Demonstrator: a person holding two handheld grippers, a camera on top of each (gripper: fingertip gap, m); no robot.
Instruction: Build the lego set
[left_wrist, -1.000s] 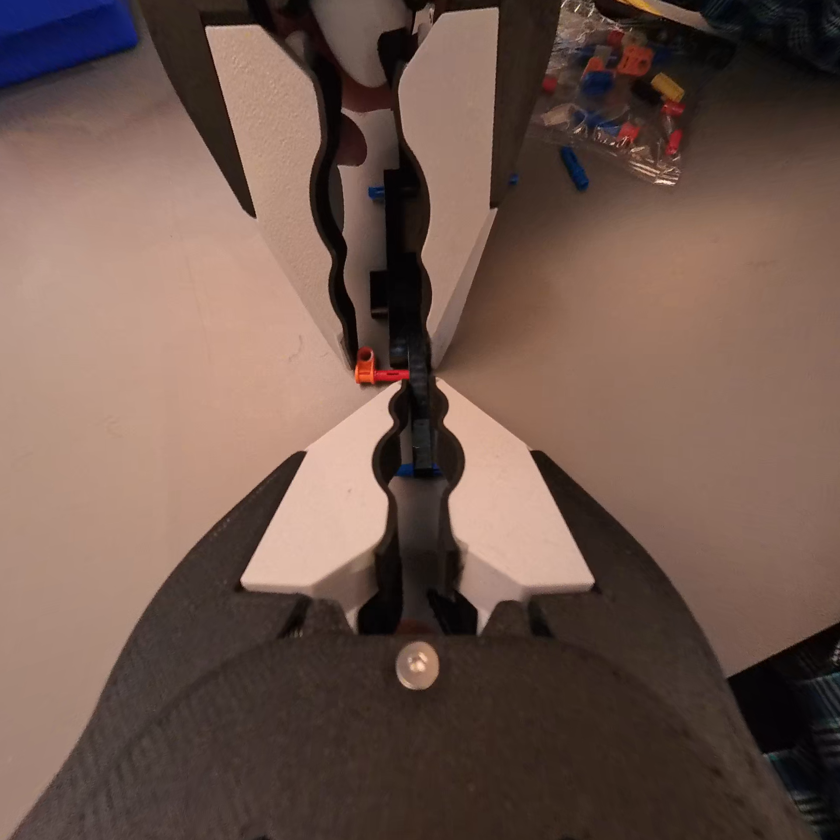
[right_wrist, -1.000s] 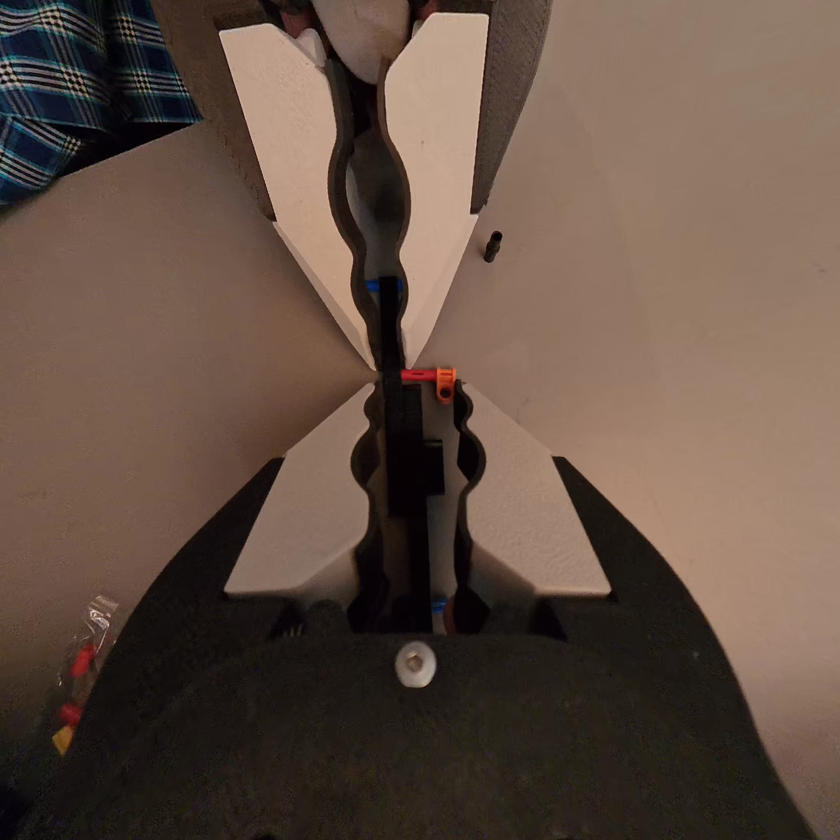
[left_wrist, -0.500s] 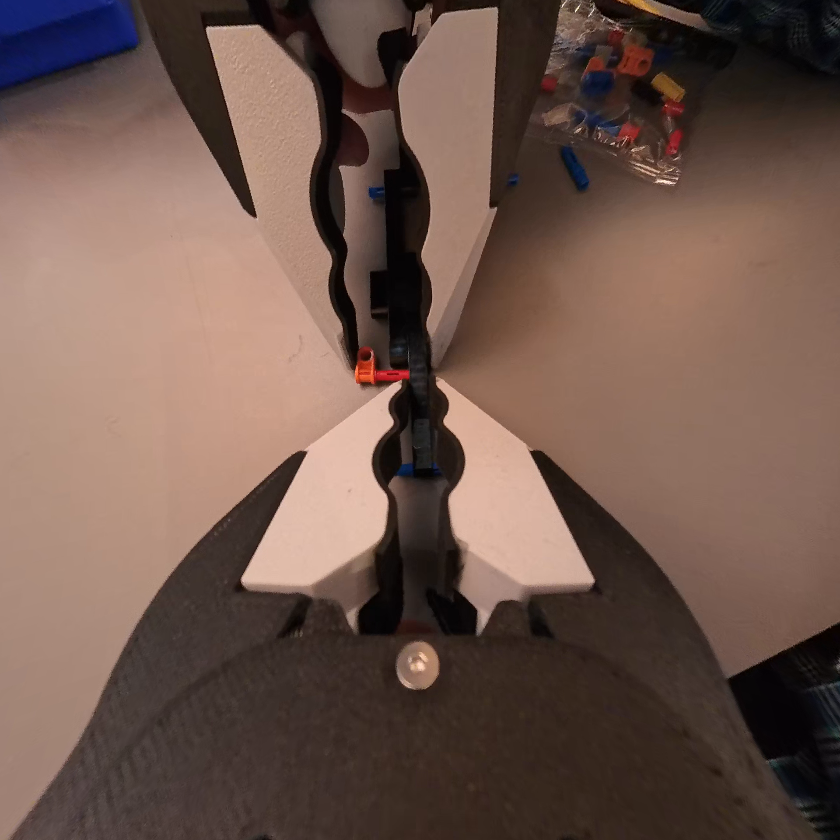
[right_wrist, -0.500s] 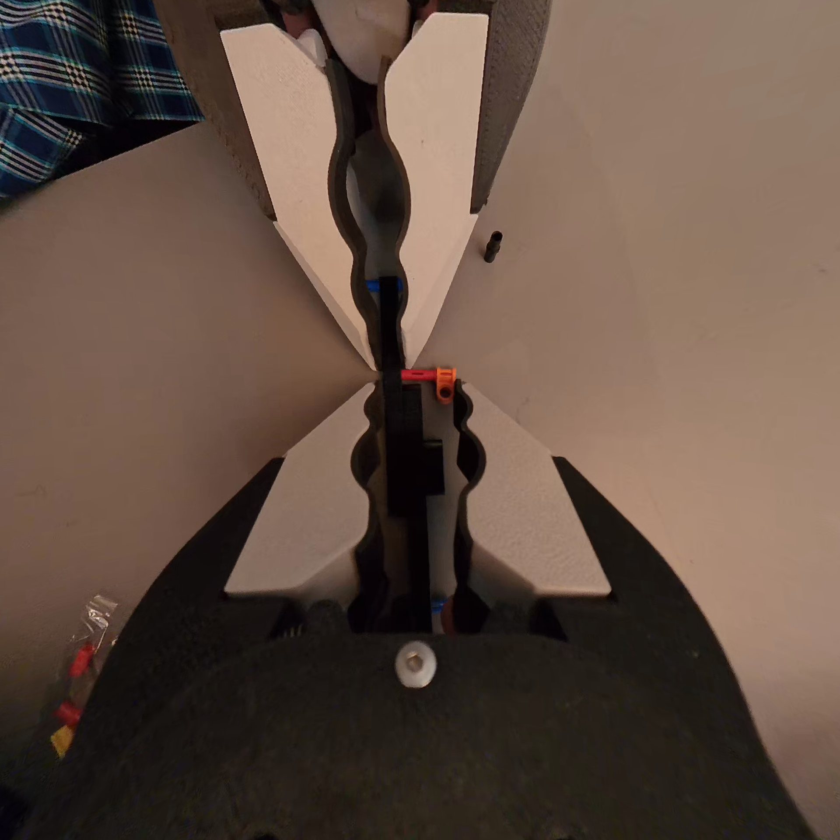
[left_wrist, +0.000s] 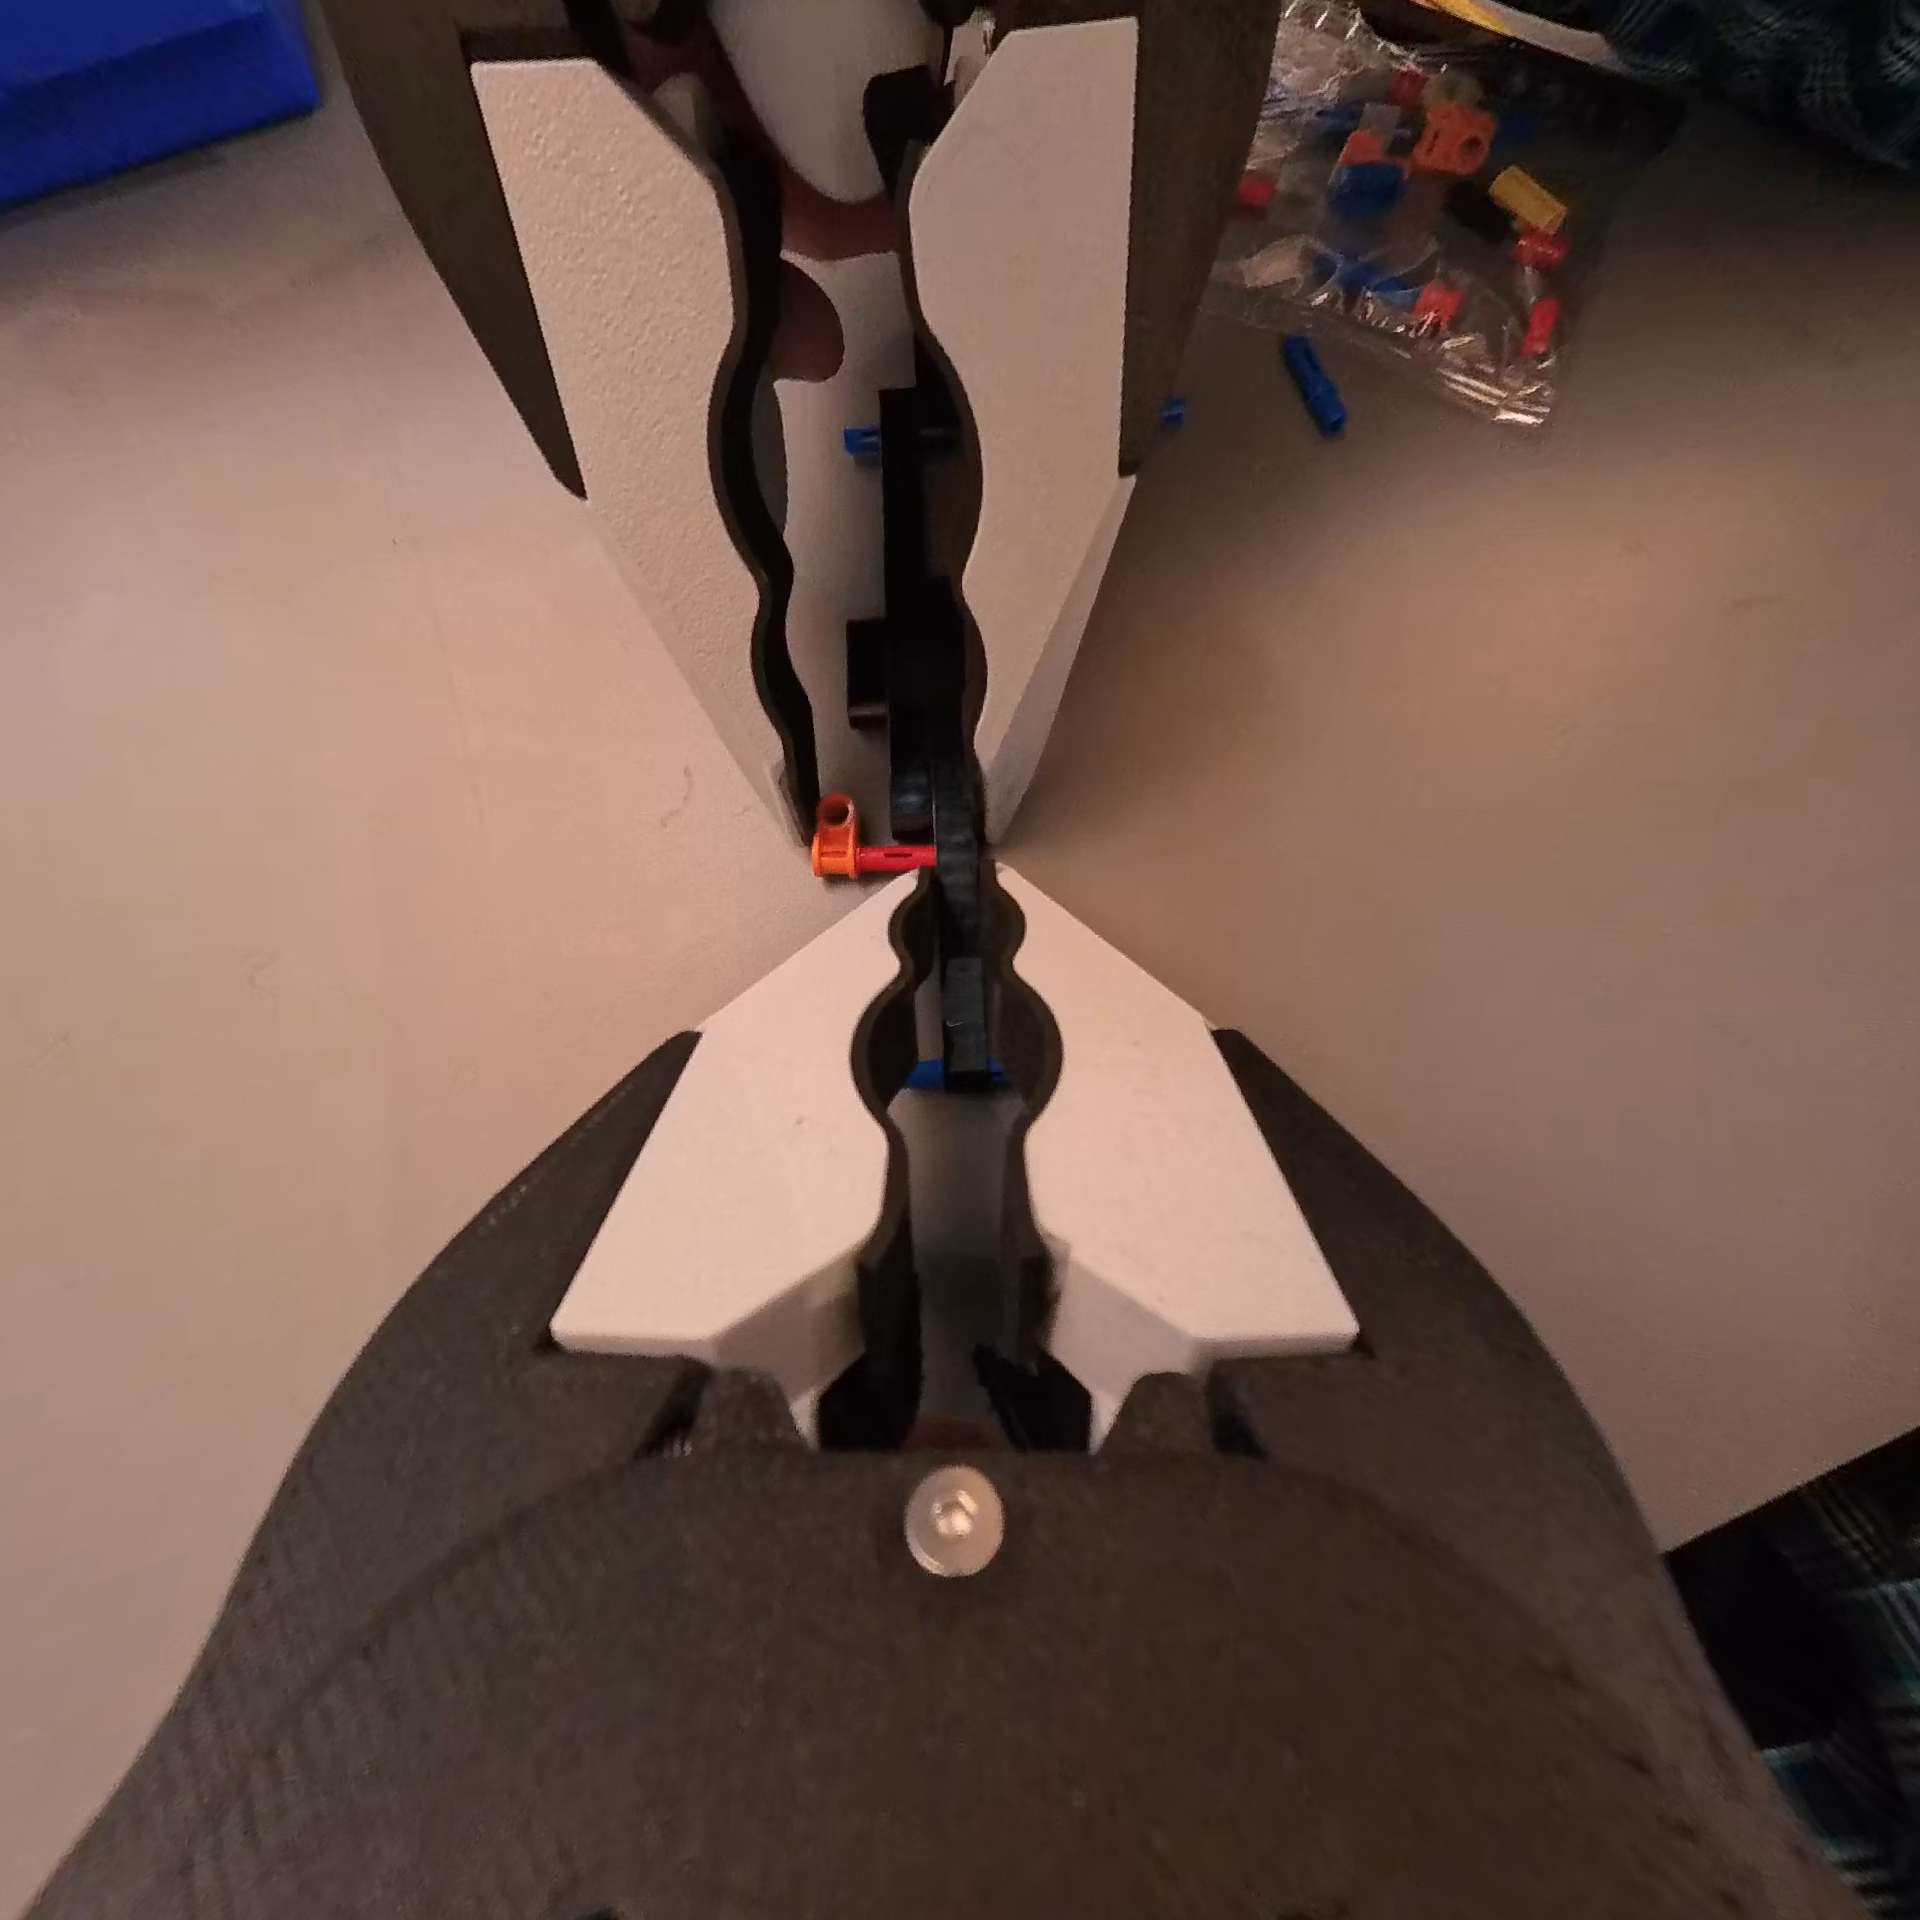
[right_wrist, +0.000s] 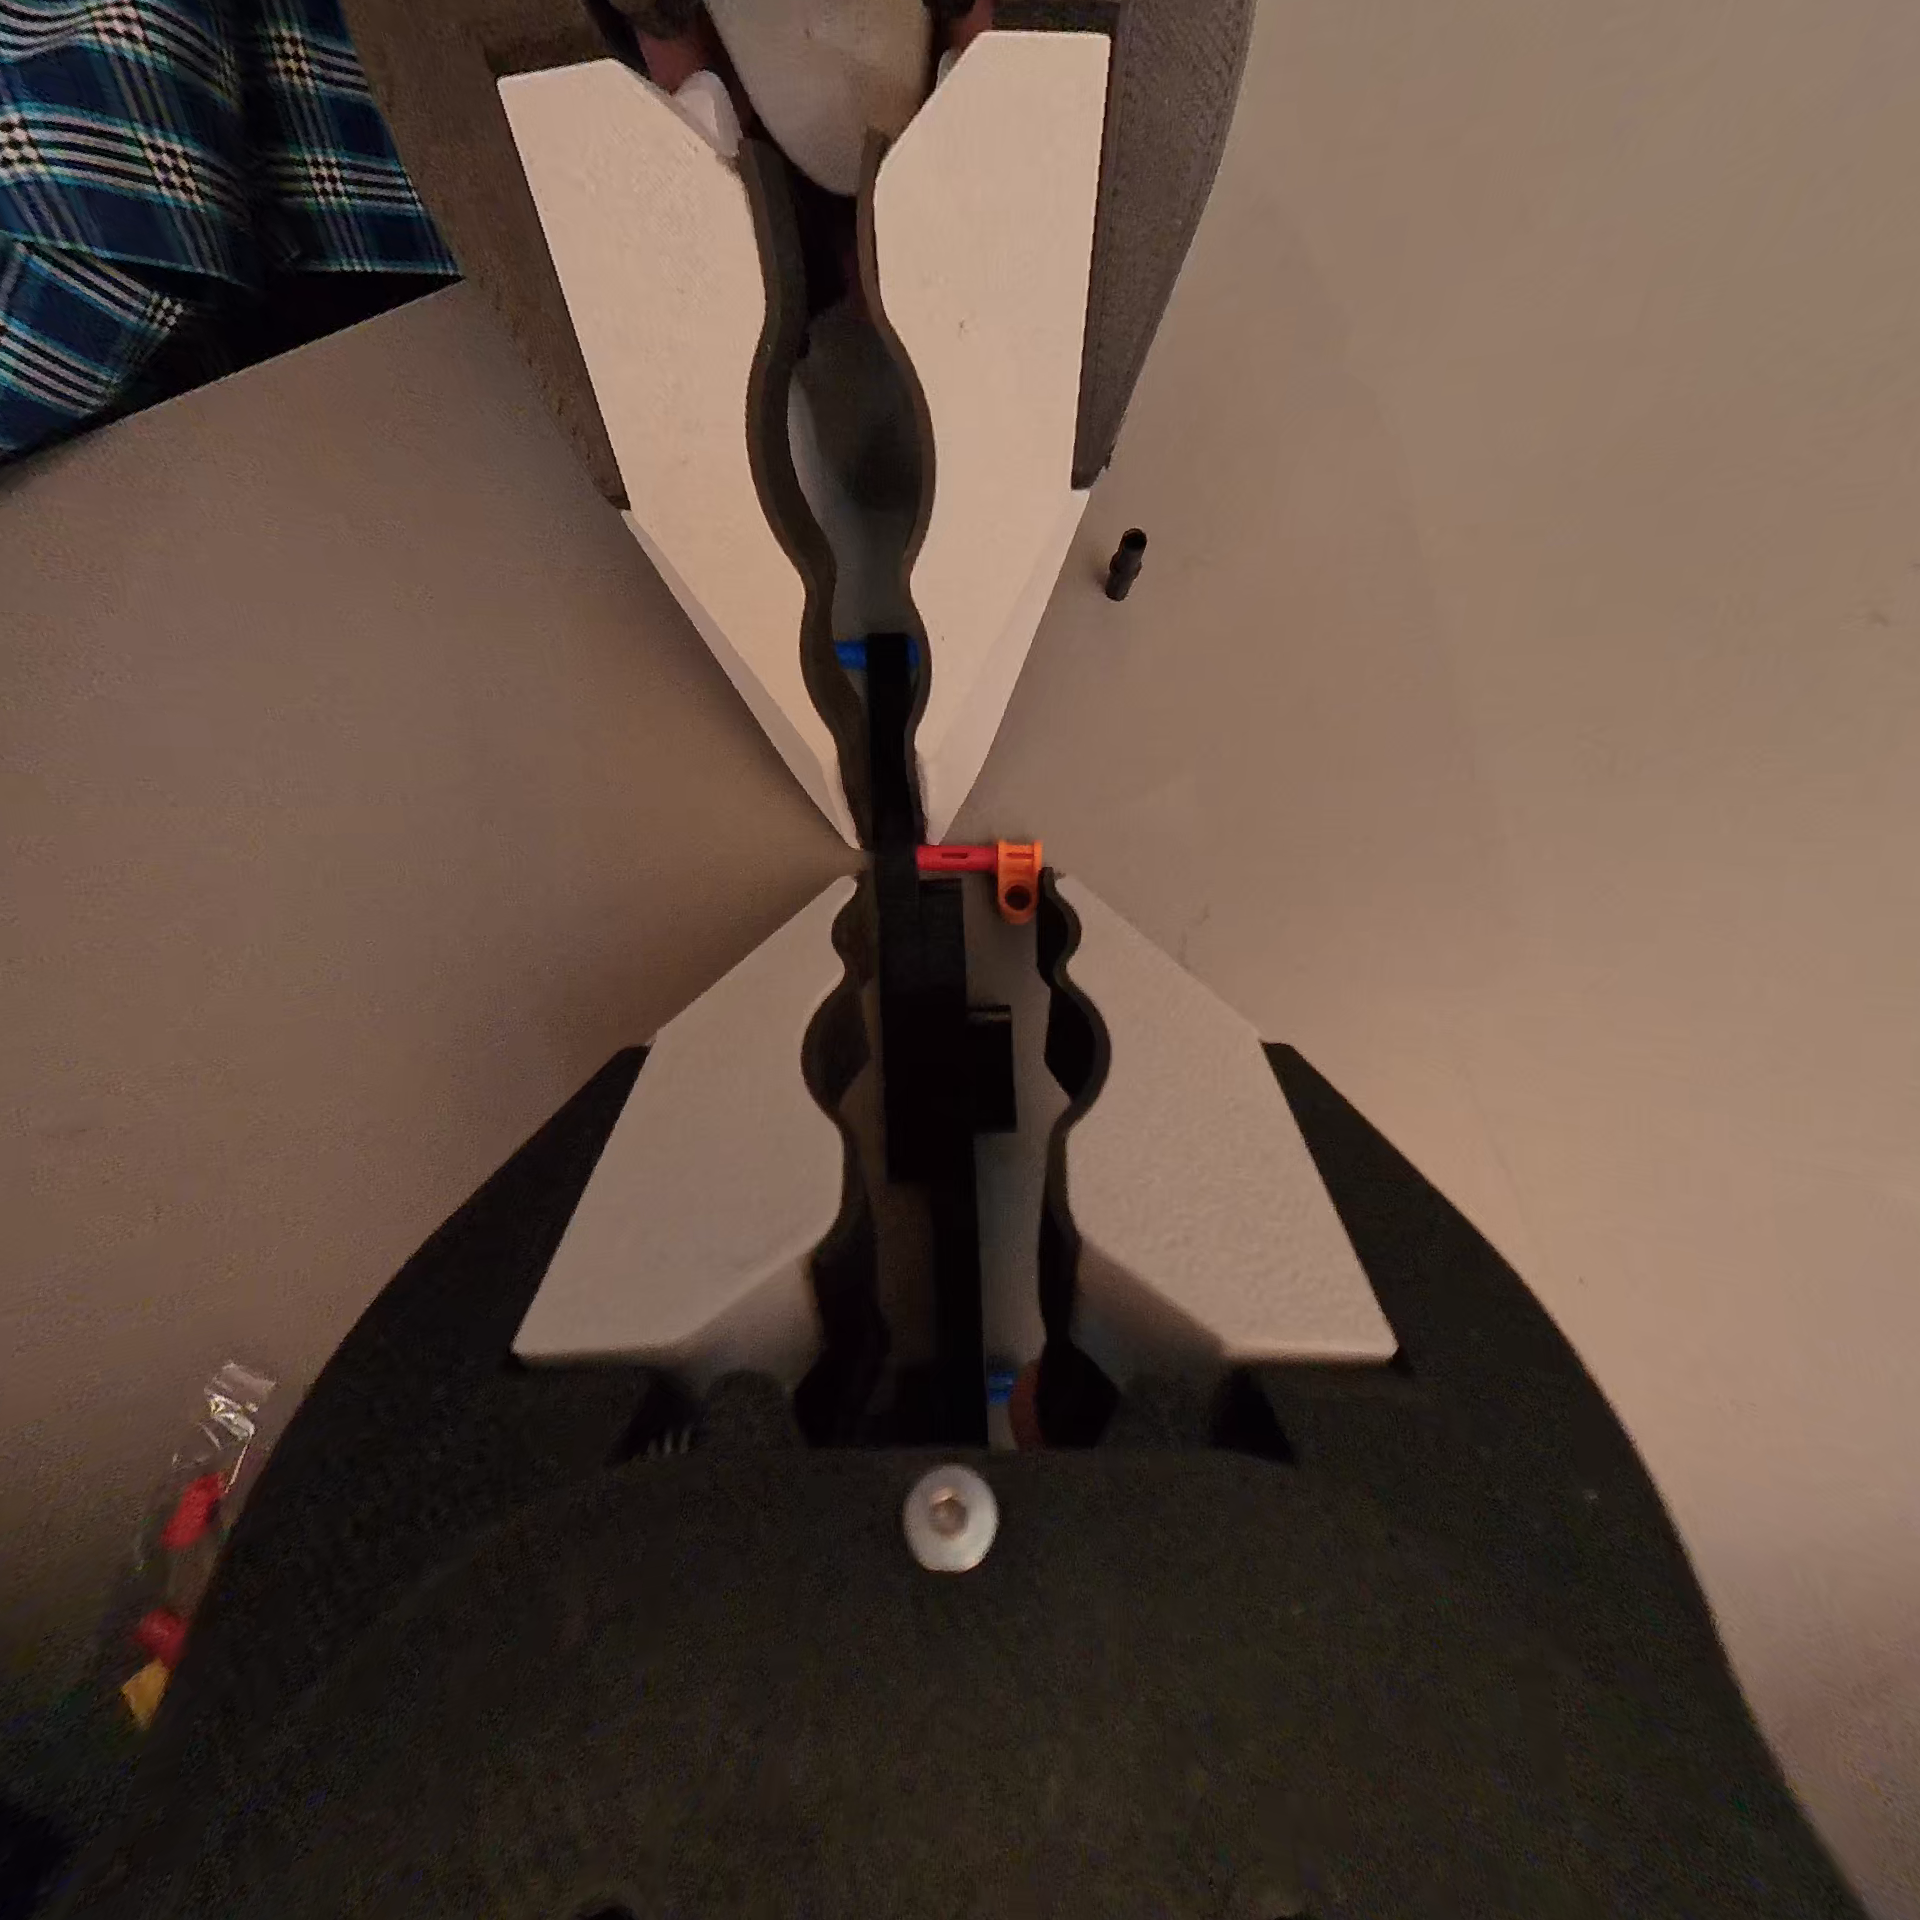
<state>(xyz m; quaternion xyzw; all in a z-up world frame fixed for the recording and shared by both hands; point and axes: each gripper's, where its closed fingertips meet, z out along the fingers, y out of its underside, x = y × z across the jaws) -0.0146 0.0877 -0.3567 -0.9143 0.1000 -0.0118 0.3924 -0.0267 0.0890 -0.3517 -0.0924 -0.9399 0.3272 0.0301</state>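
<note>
A black Lego beam assembly (left_wrist: 961, 997) spans both grippers, which meet tip to tip above the beige table. A red axle (left_wrist: 902, 854) with an orange connector (left_wrist: 834, 840) sticks out sideways from it at the meeting point. My left gripper (left_wrist: 954, 883) is shut on the near end of the beam, where a blue pin (left_wrist: 925, 1075) shows. The right gripper (left_wrist: 899, 821) faces it from the top. In the right wrist view, my right gripper (right_wrist: 948, 883) is shut on the black assembly (right_wrist: 925, 1039), with the orange connector (right_wrist: 1016, 875) by its right fingertip. The left gripper (right_wrist: 891, 831) is opposite.
A clear bag of small coloured Lego parts (left_wrist: 1392, 208) lies at the far right, with a loose blue pin (left_wrist: 1314, 384) beside it. A blue box (left_wrist: 135, 94) is far left. A black pin (right_wrist: 1125, 561) lies on the table. Plaid cloth (right_wrist: 156, 208) is at the table's edge. The grippers are tip to tip, or close to it.
</note>
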